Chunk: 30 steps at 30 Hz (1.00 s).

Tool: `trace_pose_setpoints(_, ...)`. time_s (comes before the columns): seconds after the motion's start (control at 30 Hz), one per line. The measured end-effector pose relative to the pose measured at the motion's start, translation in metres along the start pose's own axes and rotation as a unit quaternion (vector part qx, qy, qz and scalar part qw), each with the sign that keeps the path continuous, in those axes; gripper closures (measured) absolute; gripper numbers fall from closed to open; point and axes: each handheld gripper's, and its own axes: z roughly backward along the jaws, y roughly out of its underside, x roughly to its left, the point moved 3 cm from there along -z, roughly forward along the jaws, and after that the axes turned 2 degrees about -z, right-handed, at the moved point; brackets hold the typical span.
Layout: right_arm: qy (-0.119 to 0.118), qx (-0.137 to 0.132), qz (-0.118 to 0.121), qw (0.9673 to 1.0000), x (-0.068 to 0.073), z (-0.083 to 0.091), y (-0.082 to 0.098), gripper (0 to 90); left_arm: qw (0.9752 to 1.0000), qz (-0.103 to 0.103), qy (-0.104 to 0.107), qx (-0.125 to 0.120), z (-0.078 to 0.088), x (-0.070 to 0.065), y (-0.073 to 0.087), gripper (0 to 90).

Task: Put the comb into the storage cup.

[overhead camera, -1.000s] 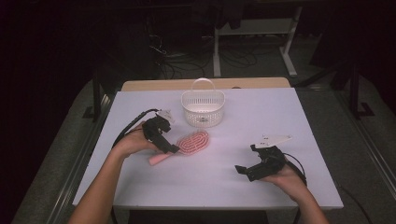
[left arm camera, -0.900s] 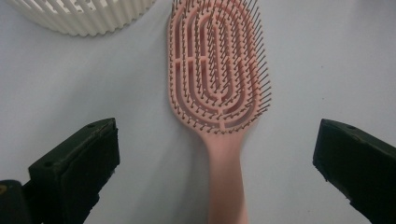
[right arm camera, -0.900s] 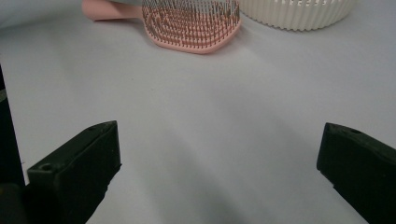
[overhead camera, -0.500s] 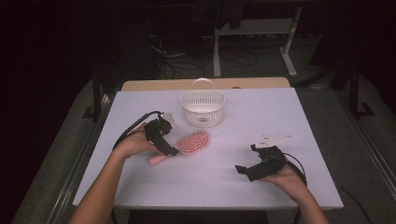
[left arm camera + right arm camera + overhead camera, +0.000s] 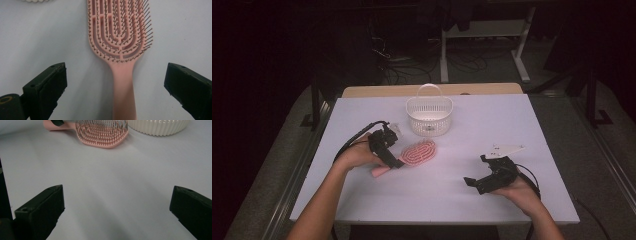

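The left claw (image 5: 115, 87) straddles the pink hairbrush (image 5: 417, 152) handle left of centre on the counter (image 5: 532, 125), jaws spread, just beginning to close (not yet touching). Closing off-centre could skid the brush. The right claw (image 5: 479, 181) waits spread, empty.

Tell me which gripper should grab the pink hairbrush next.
Left. The left gripper already straddles the hairbrush handle, its jaws just starting to close, not yet touching. The right gripper rests apart, open over bare table.
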Motion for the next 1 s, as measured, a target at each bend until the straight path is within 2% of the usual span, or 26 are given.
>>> trace_pose_setpoints(0.37, 0.001, -0.004, -0.005, 1.0000, -0.002, 0.002, 0.000, 0.0, 0.9994, -0.009, 0.003, 0.032, -0.006, -0.002, 0.000, 13.6)
trace_pose_setpoints(0.7, 0.002, -0.003, -0.005, 1.0000, -0.002, 0.001, 0.000, 0.0, 0.9983, -0.007, -0.003, 0.059, -0.006, 0.002, -0.004, 17.5)
trace_pose_setpoints(1.0, 0.002, -0.002, -0.006, 1.0000, -0.002, 0.002, 0.000, 0.0, 0.9968, 0.001, -0.002, 0.080, -0.011, 0.002, -0.004, 29.0)
